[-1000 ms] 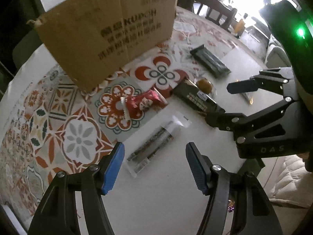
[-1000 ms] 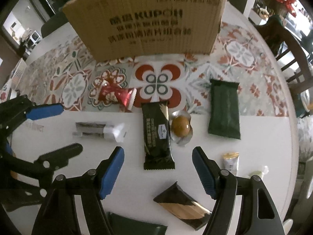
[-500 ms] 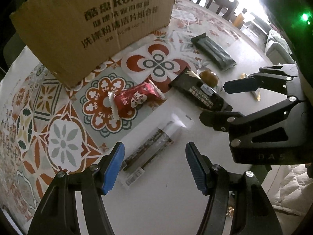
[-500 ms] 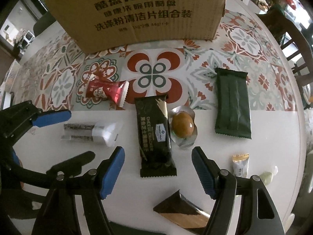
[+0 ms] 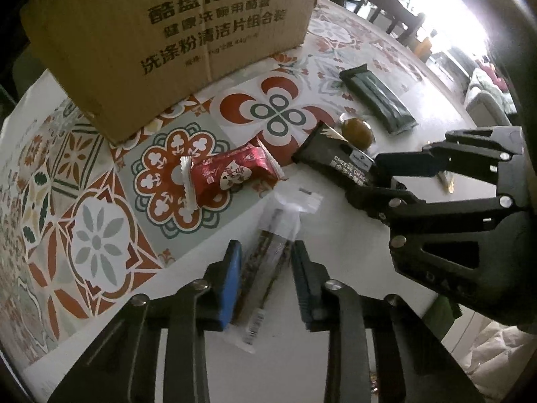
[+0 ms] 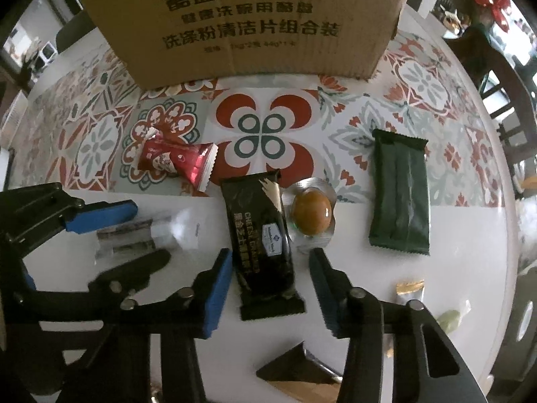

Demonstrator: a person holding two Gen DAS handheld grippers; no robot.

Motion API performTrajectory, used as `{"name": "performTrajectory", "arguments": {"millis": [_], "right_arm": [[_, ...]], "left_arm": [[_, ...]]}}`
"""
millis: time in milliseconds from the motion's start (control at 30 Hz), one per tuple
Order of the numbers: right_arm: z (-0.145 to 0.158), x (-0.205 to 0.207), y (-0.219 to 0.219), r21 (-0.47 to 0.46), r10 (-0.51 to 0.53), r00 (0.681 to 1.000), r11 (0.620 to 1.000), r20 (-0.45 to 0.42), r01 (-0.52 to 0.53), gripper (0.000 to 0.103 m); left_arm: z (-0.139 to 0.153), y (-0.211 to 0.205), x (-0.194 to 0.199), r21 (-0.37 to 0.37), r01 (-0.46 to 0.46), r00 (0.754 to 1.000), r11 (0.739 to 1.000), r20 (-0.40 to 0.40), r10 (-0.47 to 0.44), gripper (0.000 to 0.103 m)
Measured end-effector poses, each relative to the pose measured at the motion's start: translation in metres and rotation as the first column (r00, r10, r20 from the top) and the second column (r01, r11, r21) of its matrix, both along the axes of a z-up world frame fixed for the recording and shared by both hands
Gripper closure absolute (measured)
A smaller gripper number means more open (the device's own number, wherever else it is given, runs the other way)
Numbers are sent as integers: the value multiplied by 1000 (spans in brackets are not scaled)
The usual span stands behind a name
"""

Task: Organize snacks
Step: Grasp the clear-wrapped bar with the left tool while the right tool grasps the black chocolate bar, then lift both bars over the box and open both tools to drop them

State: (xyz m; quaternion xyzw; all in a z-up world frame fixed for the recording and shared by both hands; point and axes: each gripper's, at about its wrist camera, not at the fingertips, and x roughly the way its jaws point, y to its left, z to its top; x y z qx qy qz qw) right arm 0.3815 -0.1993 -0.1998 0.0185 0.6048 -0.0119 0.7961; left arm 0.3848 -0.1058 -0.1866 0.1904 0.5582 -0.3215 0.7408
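Nothing can be seen put away yet — every snack is still lying out on the table [image 6: 436, 302] in front of the cardboard box [image 6: 241, 23], and the inside of the box is hidden. The left gripper [image 5: 265, 282] is pointed down over the clear stick packet [image 5: 268, 262]; its jaws have just been closing, and the packet lies between them, but no firm pinch is shown yet. The right gripper [image 6: 270, 288] is set down over the black cheese cracker pack [image 6: 261, 245]; its jaws have just been closing too, with small gaps still seen on both sides. Still waiting on the table are the red snack packet [image 6: 174, 161], the wrapped egg [image 6: 312, 218], the dark green pack [image 6: 399, 198] and the small gold packet [image 6: 409, 290]. Most of the job is judged to be left.
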Motion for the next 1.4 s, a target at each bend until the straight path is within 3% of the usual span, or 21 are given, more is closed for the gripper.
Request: {"name": "performTrajectory", "arguments": {"millis": [167, 600, 1100, 1400], "right_arm": [[1, 1, -2, 36, 2, 1000, 999, 1, -2, 70], [20, -29, -22, 76, 0, 999, 997, 38, -2, 70], [87, -55, -25, 117, 6, 974, 993, 226, -33, 70], [139, -61, -32, 140, 8, 930, 988, 367, -64, 70]], "left_arm": [[2, 5, 2, -36, -75, 996, 997, -40, 74, 80], [33, 21, -17, -111, -206, 979, 972, -24, 204, 81], [111, 29, -44, -225, -289, 940, 930, 116, 321, 81], [167, 25, -46, -310, -295, 901, 904, 223, 371, 81]]}}
